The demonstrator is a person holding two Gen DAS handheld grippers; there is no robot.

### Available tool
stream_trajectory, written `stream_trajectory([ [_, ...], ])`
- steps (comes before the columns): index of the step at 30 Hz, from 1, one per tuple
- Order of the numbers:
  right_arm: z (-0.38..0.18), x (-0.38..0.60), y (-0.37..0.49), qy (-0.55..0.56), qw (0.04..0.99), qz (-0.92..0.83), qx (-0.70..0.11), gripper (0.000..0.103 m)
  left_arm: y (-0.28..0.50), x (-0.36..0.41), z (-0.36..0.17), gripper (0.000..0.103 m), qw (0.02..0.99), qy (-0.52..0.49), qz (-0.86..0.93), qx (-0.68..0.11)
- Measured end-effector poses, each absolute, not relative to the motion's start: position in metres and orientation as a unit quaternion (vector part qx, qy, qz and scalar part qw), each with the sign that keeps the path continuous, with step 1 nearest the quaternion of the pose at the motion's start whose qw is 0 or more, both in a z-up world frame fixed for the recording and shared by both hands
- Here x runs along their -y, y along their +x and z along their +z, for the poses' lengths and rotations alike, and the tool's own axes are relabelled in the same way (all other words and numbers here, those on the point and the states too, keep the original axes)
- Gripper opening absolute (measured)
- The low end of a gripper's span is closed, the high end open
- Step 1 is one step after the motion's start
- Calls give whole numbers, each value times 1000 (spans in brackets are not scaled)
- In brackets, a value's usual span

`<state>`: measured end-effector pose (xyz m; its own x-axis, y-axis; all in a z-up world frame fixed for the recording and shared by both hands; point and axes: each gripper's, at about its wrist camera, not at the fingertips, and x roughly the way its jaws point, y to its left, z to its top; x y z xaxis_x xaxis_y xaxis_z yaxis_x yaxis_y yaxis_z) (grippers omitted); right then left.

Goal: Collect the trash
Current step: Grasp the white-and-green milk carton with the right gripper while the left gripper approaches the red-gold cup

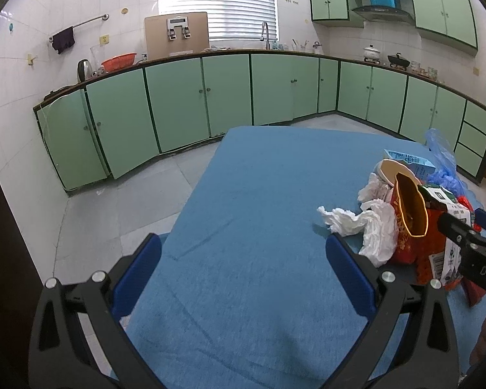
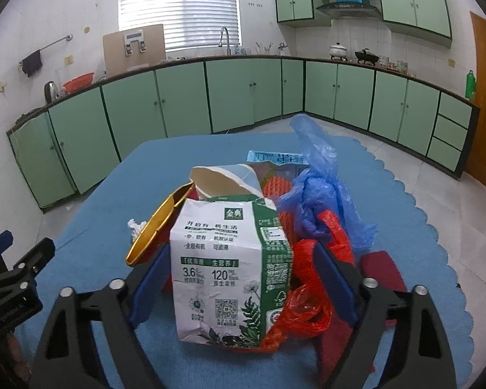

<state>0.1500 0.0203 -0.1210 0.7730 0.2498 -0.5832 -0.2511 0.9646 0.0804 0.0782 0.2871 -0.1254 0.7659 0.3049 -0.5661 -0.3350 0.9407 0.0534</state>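
The right tongs (image 2: 241, 278) straddled a milk carton (image 2: 226, 269), pads not clearly pressing; the left tongs (image 1: 243, 275) gaped over the desk (image 1: 259, 178).

The left gripper (image 1: 243, 272) points forward and downward over the near part of the blue surface, toward its left edge. Its jaws stand wide apart and nothing is between them. The right gripper (image 2: 241, 283) points down in the same way, close beside the left one, near the right edge. Its jaws are also apart; the left pad seems to touch what stands between them, the right pad not clearly.
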Motion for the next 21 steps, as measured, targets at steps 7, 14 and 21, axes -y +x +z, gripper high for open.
stream_trajectory([
  [7, -120, -18, 148, 7, 938, 159, -309, 71, 83, -279, -124, 98, 940, -25, 165, -297],
  [14, -108, 5, 142, 33, 940, 166, -297, 71, 88, -259, -119, 98, 945, -20, 144, -294],
  [21, -92, 39, 138, 42, 948, 141, -283, 71, 95, -231, -113, 98, 951, -18, 114, -285],
])
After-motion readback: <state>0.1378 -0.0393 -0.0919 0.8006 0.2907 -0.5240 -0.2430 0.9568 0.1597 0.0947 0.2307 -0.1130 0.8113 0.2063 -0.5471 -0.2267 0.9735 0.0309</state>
